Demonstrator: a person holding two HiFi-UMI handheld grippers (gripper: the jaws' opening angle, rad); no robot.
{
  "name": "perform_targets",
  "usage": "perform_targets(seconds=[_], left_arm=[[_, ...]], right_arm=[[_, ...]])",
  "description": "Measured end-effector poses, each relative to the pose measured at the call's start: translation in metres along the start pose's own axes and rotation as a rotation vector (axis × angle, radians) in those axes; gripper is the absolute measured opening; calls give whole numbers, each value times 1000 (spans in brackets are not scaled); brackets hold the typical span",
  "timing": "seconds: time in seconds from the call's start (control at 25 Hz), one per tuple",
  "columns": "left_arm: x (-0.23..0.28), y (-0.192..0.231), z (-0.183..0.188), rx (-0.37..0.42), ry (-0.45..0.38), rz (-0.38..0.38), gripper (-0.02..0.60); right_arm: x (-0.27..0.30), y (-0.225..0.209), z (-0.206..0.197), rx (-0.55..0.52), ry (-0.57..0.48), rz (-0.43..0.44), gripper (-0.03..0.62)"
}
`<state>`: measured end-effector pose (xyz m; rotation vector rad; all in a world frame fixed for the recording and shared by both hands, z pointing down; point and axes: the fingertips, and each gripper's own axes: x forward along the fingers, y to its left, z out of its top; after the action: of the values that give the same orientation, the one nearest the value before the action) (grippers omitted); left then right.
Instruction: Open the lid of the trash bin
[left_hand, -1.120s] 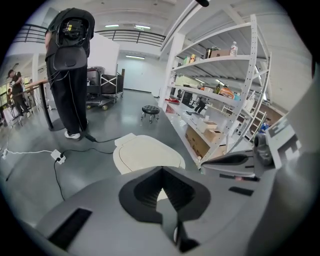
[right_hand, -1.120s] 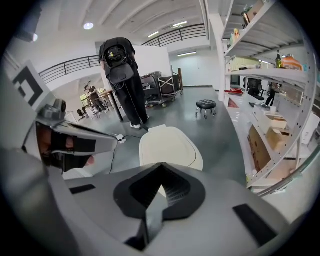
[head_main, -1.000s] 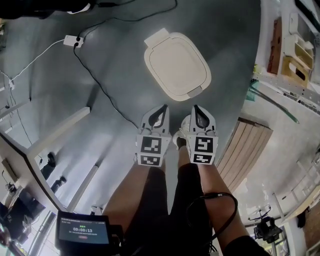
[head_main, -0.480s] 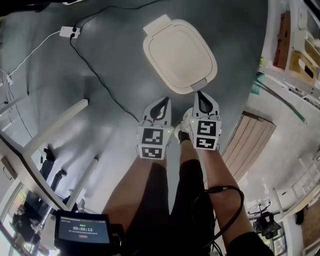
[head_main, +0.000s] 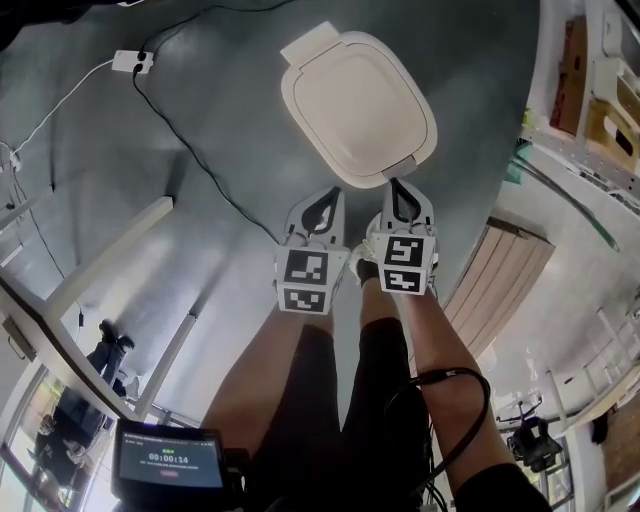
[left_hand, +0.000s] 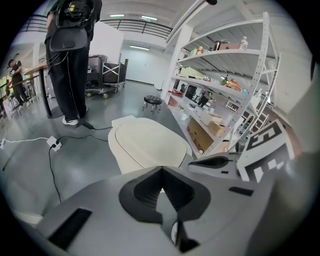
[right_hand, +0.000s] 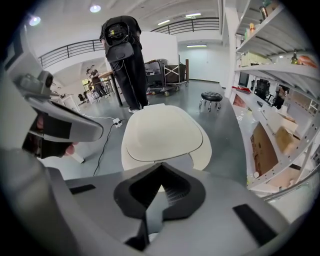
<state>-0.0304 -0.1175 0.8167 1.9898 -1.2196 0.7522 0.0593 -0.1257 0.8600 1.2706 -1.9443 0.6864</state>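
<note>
The trash bin (head_main: 355, 105) stands on the grey floor, its cream lid down flat, with a hinge tab at the far end and a small lip at the near end. My left gripper (head_main: 326, 198) is shut and empty, just short of the bin's near left side. My right gripper (head_main: 397, 187) is also shut and empty, its tip at the lid's near lip. In the left gripper view the bin (left_hand: 147, 145) lies just beyond the closed jaws (left_hand: 161, 171). The lid (right_hand: 162, 132) fills the right gripper view's middle, past my right gripper (right_hand: 161, 166).
A black cable runs across the floor to a white power strip (head_main: 133, 60). Metal shelving (head_main: 590, 90) and a slatted wooden panel (head_main: 500, 285) stand at the right. A white bar (head_main: 110, 255) lies left. A person (right_hand: 125, 55) stands beyond the bin, near a stool (right_hand: 211, 97).
Both grippers have moved forward toward the bin, which now sits larger and nearer in the head view. The right gripper's tip has reached the lid's near lip.
</note>
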Motion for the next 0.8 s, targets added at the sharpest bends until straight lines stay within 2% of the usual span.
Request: perform_targets(seconds=[0.4,0.68,0.8], left_arm=[[-4,6,-3,26,11,-1,-3],[-4,4,8,-39,-10,4,-3],[-5,4,14,-29,-24,9,-3]], right_arm=[[2,-4,-7,47,46,-11,-3],[2,-8,-9,62,43,-20,-3],[2,-7,-8,73,38,-32,-3]])
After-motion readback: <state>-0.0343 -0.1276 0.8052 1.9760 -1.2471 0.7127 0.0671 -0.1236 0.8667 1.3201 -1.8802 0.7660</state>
